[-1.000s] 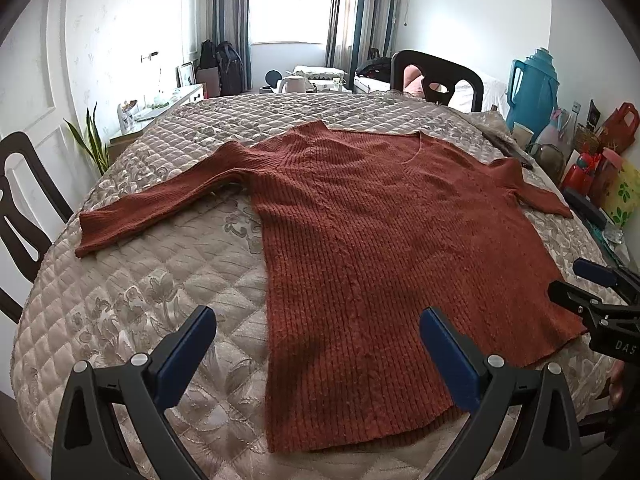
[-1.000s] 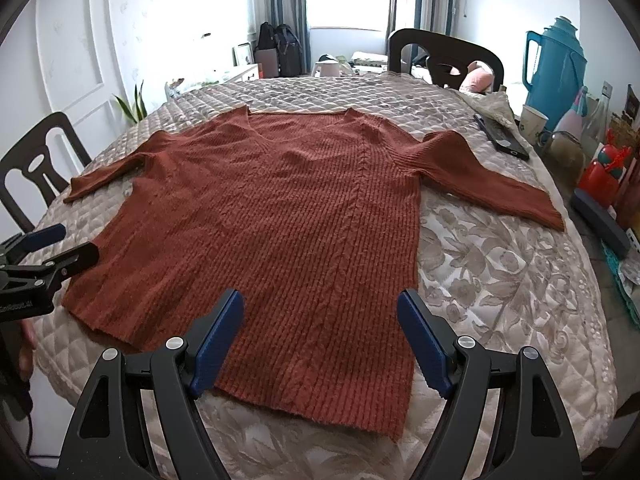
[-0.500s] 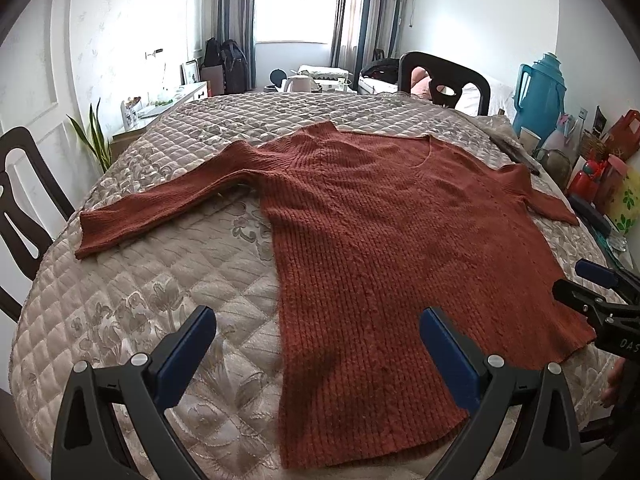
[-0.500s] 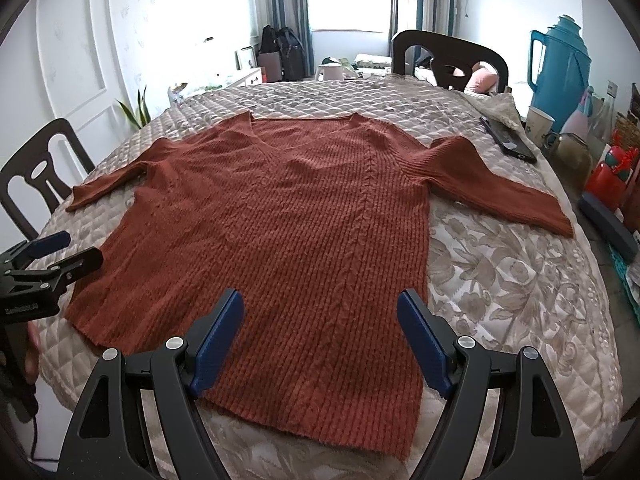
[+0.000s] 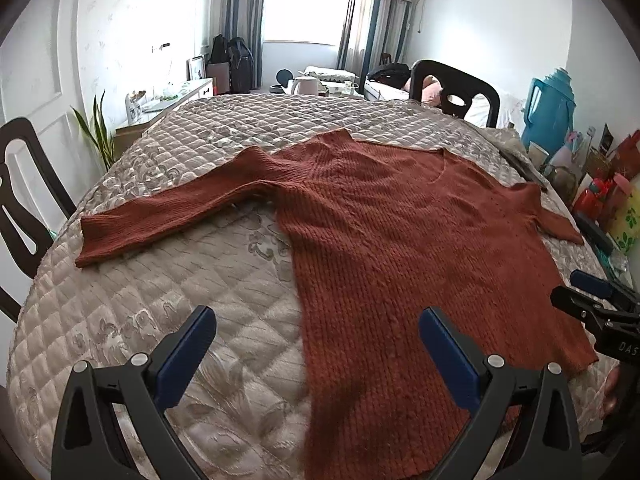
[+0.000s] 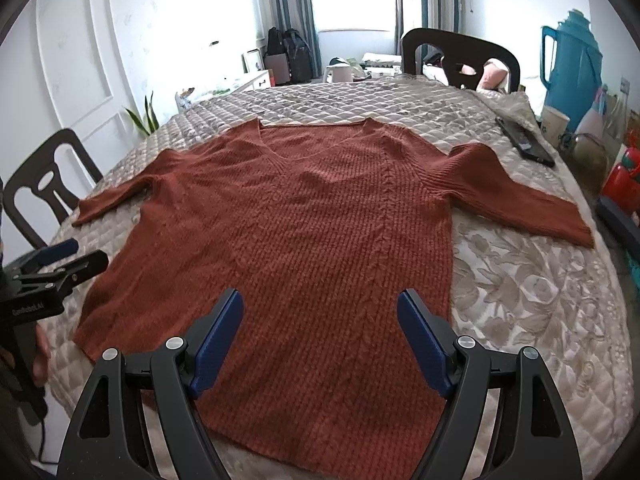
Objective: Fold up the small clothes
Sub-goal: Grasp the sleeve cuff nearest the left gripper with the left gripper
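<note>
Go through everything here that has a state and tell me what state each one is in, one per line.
Sweater: spread flat, front up, unfolded.
Left sleeve: stretched out to the side, flat on the quilt.
Right sleeve: stretched out to the side, flat.
Left claw: open, empty, over the hem.
Right claw: open, empty, over the hem.
Black device: lying flat beside the sweater.

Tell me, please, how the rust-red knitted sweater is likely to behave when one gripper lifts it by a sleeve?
The sweater lies limp and flat on the quilted cover, so it will probably drape and sag. Its chunky ribbed knit suggests some stretch and weight. The textured quilting may drag on it, so expect the body to trail.
</note>
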Motion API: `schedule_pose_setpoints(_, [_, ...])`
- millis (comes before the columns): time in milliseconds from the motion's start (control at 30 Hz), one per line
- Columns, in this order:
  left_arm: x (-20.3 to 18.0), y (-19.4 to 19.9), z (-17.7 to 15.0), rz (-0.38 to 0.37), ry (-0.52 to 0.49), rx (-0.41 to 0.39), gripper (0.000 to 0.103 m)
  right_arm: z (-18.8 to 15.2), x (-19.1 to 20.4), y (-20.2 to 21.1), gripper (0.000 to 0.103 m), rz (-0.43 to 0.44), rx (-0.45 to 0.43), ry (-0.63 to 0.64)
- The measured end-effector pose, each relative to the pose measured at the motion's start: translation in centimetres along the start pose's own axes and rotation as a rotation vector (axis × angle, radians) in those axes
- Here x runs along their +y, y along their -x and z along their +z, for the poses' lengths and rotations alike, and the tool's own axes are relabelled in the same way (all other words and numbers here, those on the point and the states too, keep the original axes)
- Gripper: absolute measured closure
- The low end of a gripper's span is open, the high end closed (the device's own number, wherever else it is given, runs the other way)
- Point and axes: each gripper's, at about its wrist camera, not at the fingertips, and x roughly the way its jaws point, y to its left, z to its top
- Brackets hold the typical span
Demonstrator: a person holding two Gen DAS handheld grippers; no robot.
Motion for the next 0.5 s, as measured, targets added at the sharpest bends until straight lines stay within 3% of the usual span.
schedule_pose_setpoints(500, [9.0, -1.5, 1.0, 0.06, 0.246, -0.022, 0.003, 1.2, 0.4, -1.6, 0.024, -0.003, -0.001, 0.02])
